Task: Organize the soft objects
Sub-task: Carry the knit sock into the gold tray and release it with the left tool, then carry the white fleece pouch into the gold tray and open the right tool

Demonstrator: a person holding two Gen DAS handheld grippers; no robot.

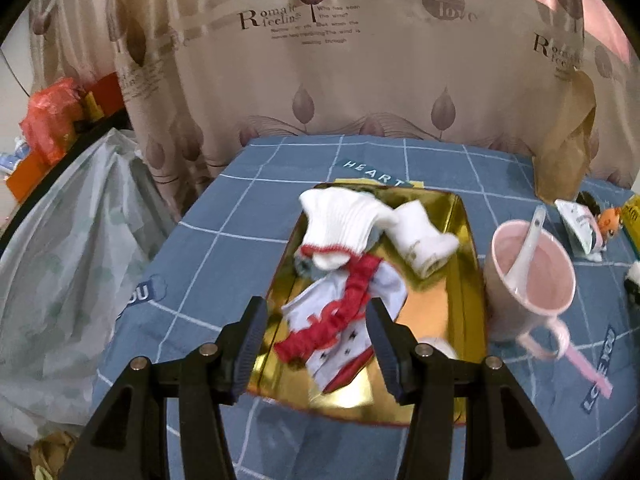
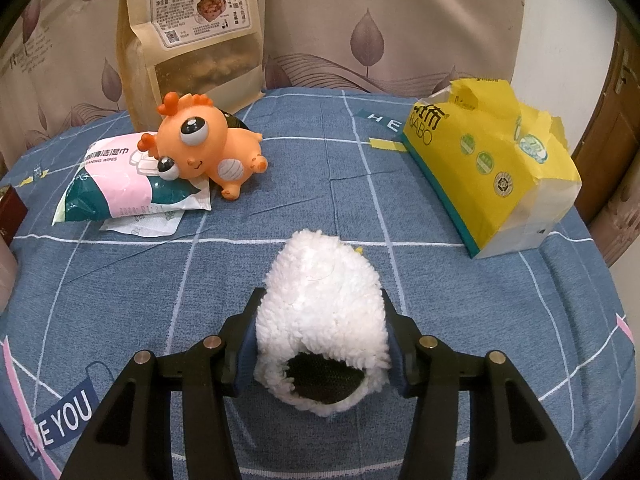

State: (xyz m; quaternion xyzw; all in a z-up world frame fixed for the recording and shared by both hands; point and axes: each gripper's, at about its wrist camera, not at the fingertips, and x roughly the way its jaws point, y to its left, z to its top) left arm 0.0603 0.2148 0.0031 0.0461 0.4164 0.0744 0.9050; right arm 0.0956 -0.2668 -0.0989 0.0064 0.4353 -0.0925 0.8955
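Socks lie heaped in a gold tray [image 1: 460, 264] on the table's blue checked cloth [image 1: 224, 240]: a white ribbed sock [image 1: 344, 220] at the far end, a rolled white sock [image 1: 424, 244] beside it, and a white sock with a red frill [image 1: 344, 320] nearest the camera. The left gripper [image 1: 316, 340] hovers over that frilled sock with its fingers spread wide and nothing between them, the sock resting loose in the tray.

A pink mug [image 1: 528, 276] with a white spoon [image 1: 528, 240] stands just beside the tray's right rim, and a plastic-covered bundle [image 1: 72, 264] sits off the table's left edge.

On the right side, the right gripper [image 2: 320, 336] holds a fluffy white plush [image 2: 320, 304] with a black patch, fingers pressed on both flanks, low over the cloth. A yellow tissue pack [image 2: 488, 168] lies to its right, a snack bag [image 2: 192, 40], a wipes pack [image 2: 132, 180] and an orange rubber dragon [image 2: 204, 148] to its far left.

Carrying the plush across to the tray looks like the step in hand; lifting it clear and coming in high should spare the mug. Open cloth ahead of the plush gives room, while the tray's near end is the freest landing spot.
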